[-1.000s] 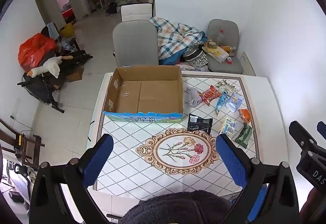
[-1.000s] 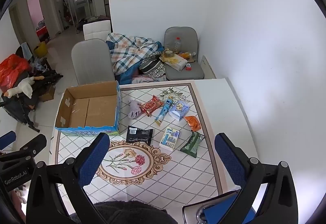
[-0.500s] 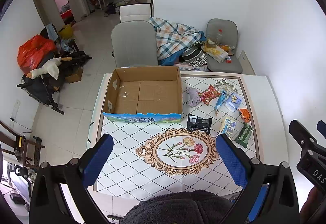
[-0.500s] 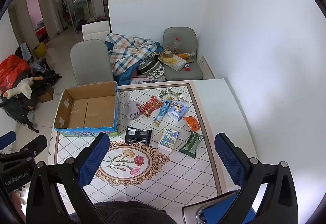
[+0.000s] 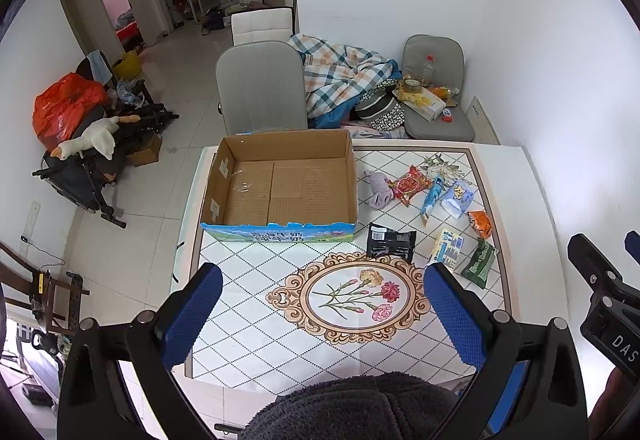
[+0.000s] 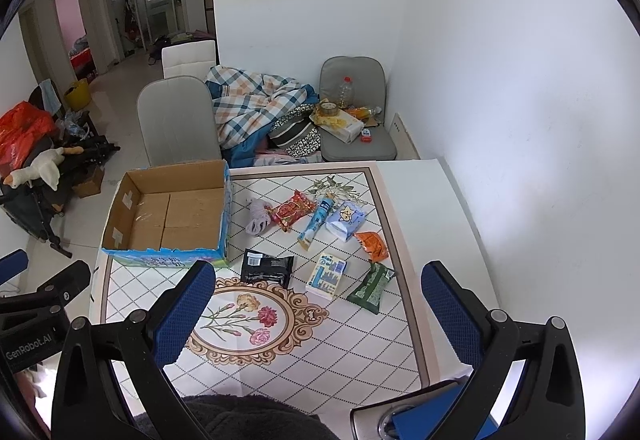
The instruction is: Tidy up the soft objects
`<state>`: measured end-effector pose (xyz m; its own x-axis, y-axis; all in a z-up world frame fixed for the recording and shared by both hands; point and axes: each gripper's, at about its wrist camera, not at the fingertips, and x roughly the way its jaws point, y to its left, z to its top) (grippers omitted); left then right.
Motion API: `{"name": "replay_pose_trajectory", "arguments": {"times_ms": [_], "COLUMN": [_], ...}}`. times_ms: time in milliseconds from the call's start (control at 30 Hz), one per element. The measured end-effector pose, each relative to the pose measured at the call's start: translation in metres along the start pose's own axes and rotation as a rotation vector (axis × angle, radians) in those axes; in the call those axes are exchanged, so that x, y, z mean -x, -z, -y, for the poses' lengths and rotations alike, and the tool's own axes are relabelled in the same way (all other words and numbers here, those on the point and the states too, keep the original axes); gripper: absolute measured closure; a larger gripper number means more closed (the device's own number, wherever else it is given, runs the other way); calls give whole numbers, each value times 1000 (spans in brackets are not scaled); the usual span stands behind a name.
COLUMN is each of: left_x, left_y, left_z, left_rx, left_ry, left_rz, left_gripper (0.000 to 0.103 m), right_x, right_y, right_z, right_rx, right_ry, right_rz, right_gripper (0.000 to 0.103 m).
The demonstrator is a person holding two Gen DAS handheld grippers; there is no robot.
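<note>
Left gripper (image 5: pixel 320 304): held high above the near edge of the table, blue-padded fingers (image 5: pixel 192 316) spread wide apart with nothing between them.
Right gripper (image 6: pixel 316 304): also raised over the near edge, fingers spread wide and empty; its black body shows at the far right of the left wrist view.
Table (image 5: pixel 256 320): white, diamond-patterned top with a flower medallion (image 5: pixel 352 296) lying straight ahead of the left gripper, between its fingertips.
Cardboard box (image 5: pixel 280 188): open-topped, nothing inside, blue printed front wall; ahead of the left gripper and slightly to its left, well ahead and left of the right gripper.
Purple cloth bundle (image 6: pixel 258 216): just right of the box, far ahead of both grippers, touching the red snack packet (image 6: pixel 292 210).
Blue tube-shaped packet (image 6: pixel 316 222): right of the red packet, lying lengthwise toward the grippers.
Tissue pack with cat print (image 6: pixel 346 218): beside the blue packet, on its right.
Orange packet (image 6: pixel 372 246): right of the tissue pack, nearer the table's right border.
Black packet (image 6: pixel 266 268): nearest of the loose things to the medallion, just ahead of the right gripper's left finger.
White and blue tissue pack (image 6: pixel 326 276): ahead, between the right gripper's fingers, right of the black packet.
Green packet (image 6: pixel 370 288): just right of the white and blue pack, ahead of the right finger.
Dark fleece sleeve (image 5: pixel 352 408): fills the bottom centre below the left gripper.
Grey chair (image 5: pixel 260 84): beyond the box, at the table's far side.
Plaid blanket (image 5: pixel 344 76): heaped right of that chair.
</note>
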<state>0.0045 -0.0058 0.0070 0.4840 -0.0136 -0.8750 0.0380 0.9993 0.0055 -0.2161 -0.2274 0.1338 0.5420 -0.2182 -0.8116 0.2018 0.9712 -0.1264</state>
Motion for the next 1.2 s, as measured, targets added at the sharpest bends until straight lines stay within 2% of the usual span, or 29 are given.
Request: {"name": "replay_pose_trajectory", "arguments": {"times_ms": [1200], "left_x": [0], "left_y": [-3], "left_z": [-4], "left_rx": [-1], "left_ry": [10], "left_rz": [3], "left_gripper": [0], "right_x": [-3], "right_y": [4], "right_z": [0], "right_rx": [-19], "right_ry": [-3], "right_rz": [-1], "right_gripper": [0]}}
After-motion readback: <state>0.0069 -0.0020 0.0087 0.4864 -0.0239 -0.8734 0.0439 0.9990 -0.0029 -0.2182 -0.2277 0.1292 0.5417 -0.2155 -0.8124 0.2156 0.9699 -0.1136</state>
